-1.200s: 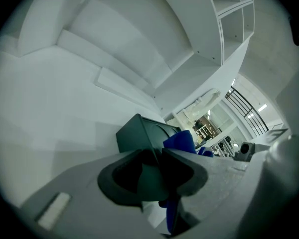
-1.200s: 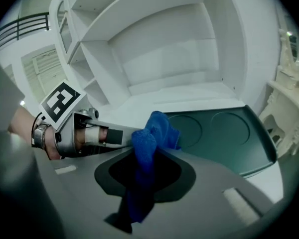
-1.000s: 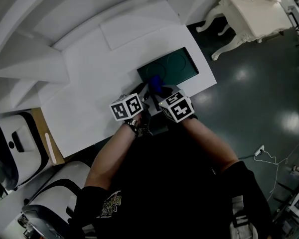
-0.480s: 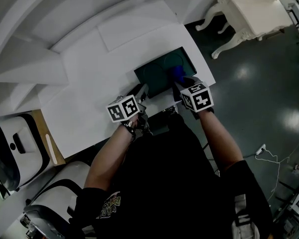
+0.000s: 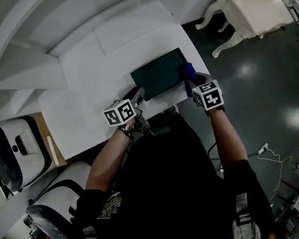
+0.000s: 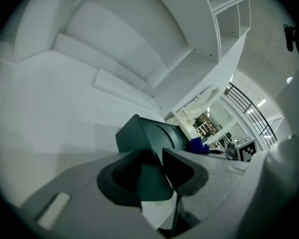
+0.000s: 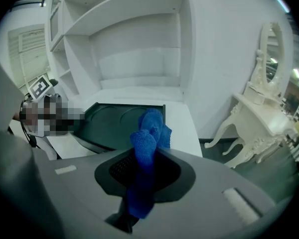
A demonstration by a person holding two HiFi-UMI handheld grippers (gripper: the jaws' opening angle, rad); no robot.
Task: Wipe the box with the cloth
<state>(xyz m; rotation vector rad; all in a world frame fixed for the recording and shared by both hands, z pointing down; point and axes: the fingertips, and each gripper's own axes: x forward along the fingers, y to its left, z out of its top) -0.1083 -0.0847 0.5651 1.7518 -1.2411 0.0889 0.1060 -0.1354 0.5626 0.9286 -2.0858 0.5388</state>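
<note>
Clamping the blue cloth, the right gripper rests it at three o'clock on the green box; the left gripper pinches the box's seven-o'clock corner, white table beneath.

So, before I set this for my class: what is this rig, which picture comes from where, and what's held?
No robot: a person holds a two-jaw gripper in each hand. The head view looks down from a camera on the person's head; each gripper view looks along its own jaws. On the white table lies a flat dark green box. The left gripper is clamped on its near corner. The right gripper pinches a fuzzy blue cloth at the box's right end.
</note>
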